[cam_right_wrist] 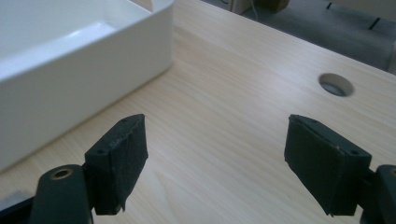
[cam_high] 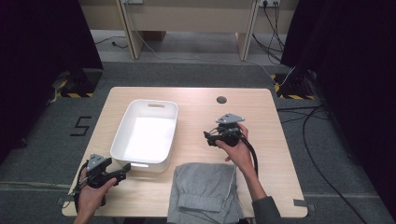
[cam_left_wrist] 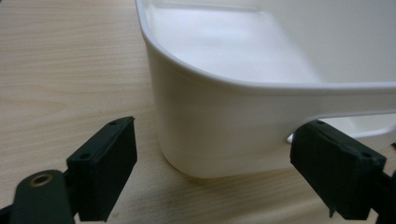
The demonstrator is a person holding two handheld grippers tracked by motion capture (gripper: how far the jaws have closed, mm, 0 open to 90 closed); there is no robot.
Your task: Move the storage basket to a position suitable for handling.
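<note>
Your left gripper (cam_high: 125, 169) sits at the near-left of the table (cam_high: 266, 140), jaws wide apart and holding nothing, aimed at the near corner of the white tub (cam_high: 145, 133). In the left gripper view that rounded corner of the tub (cam_left_wrist: 219, 121) sits right between the two jaws, close in; whether the right-hand jaw, up by the tub's handle cutout, touches the plastic you can't tell from here. Your right gripper (cam_high: 208, 138) is held above the table's middle-right, jaws also spread and empty, pointing left toward the tub. In the right gripper view the tub (cam_right_wrist: 70, 70) is off to the upper left, clear of both jaws, with bare wood between them and the round cable hole (cam_right_wrist: 335, 84) up to the right. The tub stands upright on the left-centre of the table, nothing in it, long side running away from you. The grey folded garment (cam_high: 203, 191) lies at the near edge, just right of the tub's near end, between your two forearms; your right hand (cam_high: 238, 149) is just above its far edge, and neither gripper touches it.
</note>
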